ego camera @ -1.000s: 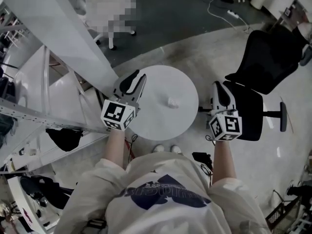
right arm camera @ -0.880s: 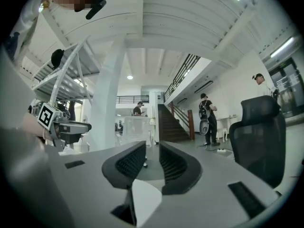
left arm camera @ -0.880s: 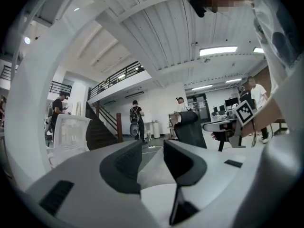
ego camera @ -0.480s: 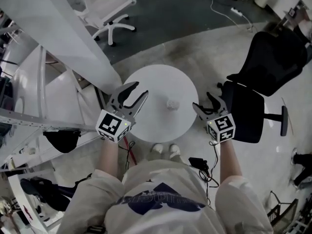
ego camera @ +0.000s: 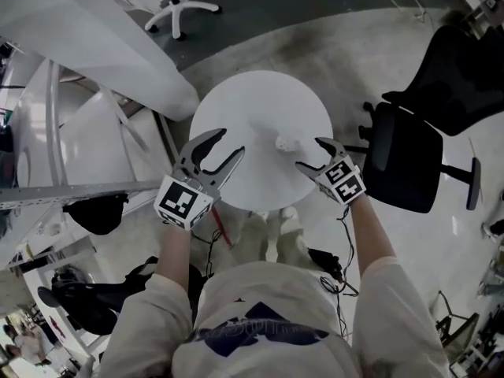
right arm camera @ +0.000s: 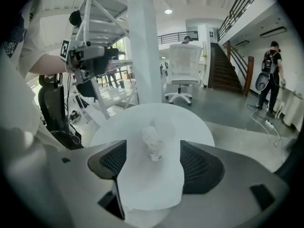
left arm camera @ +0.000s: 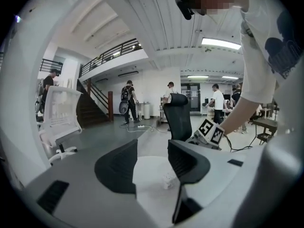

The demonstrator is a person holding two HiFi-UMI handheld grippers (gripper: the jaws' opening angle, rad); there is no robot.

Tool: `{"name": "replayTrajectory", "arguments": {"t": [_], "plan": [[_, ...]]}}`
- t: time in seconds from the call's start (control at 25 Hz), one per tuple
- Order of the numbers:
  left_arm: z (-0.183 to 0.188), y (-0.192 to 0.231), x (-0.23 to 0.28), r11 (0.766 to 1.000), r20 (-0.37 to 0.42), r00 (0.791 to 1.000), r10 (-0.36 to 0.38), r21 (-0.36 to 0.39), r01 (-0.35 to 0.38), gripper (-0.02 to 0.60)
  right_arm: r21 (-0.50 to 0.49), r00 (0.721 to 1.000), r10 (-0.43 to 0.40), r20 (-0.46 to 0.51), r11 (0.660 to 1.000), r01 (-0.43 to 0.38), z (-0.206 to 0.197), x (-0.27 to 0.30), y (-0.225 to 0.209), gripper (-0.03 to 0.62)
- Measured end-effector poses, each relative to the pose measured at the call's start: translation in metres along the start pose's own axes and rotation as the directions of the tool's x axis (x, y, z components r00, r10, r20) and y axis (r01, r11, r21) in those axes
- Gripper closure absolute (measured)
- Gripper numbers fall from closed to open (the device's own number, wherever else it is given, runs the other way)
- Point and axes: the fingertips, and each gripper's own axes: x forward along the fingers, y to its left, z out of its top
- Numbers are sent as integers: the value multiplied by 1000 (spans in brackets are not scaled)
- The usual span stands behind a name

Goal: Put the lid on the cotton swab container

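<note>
- A round white table [ego camera: 244,113] is standing on a grey floor.
- A black office chair [ego camera: 403,168] is sitting just beside the table.
- A white office chair [right arm camera: 183,65] is standing beyond the table.
- A person with a backpack [right arm camera: 272,72] is standing near the stairs [right arm camera: 227,72].

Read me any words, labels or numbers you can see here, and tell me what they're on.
Shirt print: dark lettering, too distorted to read.
Cotton swab container: any label too blurred to read.
Left marker cube, right marker cube: square codes only, no words.
</note>
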Motion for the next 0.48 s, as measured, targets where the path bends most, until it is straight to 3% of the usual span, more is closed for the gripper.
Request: {"name": "replayTrajectory", "arguments": {"t": [0.2, 0.48], "plan": [[-27, -6, -1, 999, -36, 999, -30, -18, 30, 376, -3, 996, 46, -73, 999, -46, -23, 42, 3, 249], [-58, -15, -2, 995, -94, 991, -94, -38, 90, 357, -15, 992, 67, -105, 997, -69, -35, 78, 0, 266]]}}
